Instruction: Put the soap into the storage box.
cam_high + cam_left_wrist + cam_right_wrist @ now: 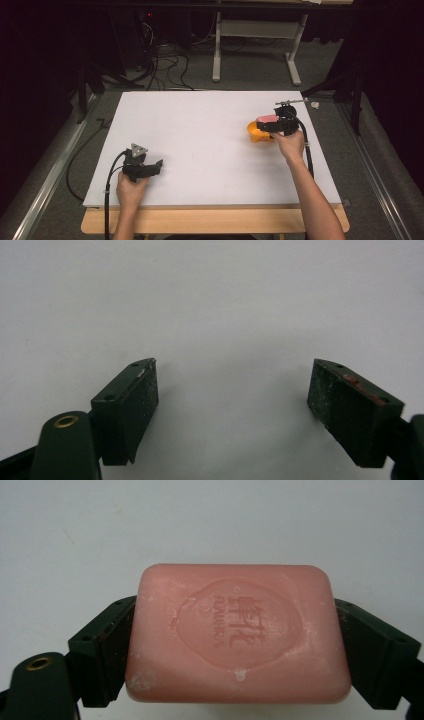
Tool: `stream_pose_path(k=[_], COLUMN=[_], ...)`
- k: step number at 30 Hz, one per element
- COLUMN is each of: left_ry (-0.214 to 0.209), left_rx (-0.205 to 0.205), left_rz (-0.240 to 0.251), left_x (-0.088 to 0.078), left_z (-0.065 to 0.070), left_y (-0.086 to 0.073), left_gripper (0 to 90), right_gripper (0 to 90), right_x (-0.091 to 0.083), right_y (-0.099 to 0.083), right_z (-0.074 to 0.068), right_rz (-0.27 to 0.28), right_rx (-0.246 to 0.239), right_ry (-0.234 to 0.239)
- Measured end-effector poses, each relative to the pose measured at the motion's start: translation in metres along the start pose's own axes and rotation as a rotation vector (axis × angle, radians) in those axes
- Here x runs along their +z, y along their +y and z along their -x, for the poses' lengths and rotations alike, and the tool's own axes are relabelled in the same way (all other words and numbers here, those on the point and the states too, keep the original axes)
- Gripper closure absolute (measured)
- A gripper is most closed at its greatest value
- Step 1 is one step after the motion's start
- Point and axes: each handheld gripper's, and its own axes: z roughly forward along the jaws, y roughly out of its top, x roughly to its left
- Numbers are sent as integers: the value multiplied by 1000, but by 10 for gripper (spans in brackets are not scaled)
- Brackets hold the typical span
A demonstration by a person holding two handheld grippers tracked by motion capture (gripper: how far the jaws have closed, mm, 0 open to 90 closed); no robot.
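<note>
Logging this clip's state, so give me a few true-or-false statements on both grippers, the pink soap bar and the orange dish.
1. The right gripper clamps a pink rectangular soap bar. True.
2. The left gripper holds a sponge. False: its jaws are open with nothing between them.
3. The soap lies flat on the white table. False: it is held over the round orange dish.
4. The left gripper is near the table's front left. True.

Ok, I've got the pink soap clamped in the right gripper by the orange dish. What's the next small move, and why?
Probably ease the right gripper down until the pink soap sits in the orange dish, then open. The soap is clamped between both fingers, apparently above the dish, while the left gripper rests open over bare table, so nothing else needs moving first.
</note>
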Motion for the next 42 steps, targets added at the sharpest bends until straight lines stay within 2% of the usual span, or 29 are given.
stream_pose_path(k=[11, 24, 42], left_ry=[1, -1, -2], left_rx=[1, -1, -2], left_rz=[2, 0, 0], left_x=[0, 0, 0], left_z=[0, 0, 0], left_y=[0, 0, 0], left_gripper=[208, 208, 208], right_gripper=[138, 137, 136], right_x=[16, 30, 40], right_y=[-1, -2, -3], right_z=[5, 3, 3], right_rz=[-44, -83, -107], right_rx=[43, 62, 87], right_ry=[-14, -36, -58])
